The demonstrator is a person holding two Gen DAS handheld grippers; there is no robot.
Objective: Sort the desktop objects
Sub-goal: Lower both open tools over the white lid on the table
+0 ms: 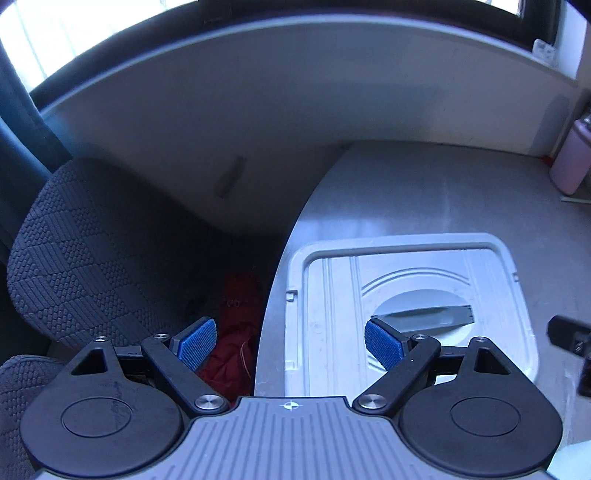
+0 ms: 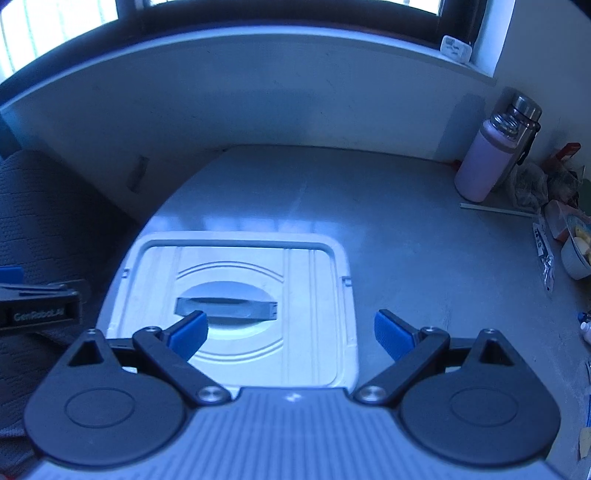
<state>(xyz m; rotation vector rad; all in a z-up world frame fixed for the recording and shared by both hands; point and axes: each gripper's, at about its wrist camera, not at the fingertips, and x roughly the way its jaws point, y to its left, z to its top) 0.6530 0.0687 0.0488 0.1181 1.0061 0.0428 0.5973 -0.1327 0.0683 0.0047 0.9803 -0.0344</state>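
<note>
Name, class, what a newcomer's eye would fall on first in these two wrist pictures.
First comes the white storage-box lid with its grey recessed handle, lying on the grey desk just ahead of both open grippers, whose blue-padded jaws stand wide apart. Next is the pink bottle, upright at the desk's far right corner beside a clutter of packets. Left of the desk sits a dark patterned chair.

A: Classify the location.

B: Lived-in room, home or small office. A grey bench (image 2: 388, 229) stands against a white wall under a window (image 2: 55, 33).

A: Supporting evidence?

B: A padded chair (image 1: 85, 251) stands at the bench's left edge. A pink bottle (image 2: 484, 162) stands near the wall, with a food bowl (image 2: 576, 254) and wrappers (image 2: 532, 184) on the right. A wall socket (image 2: 456, 48) sits by the window frame.
</note>
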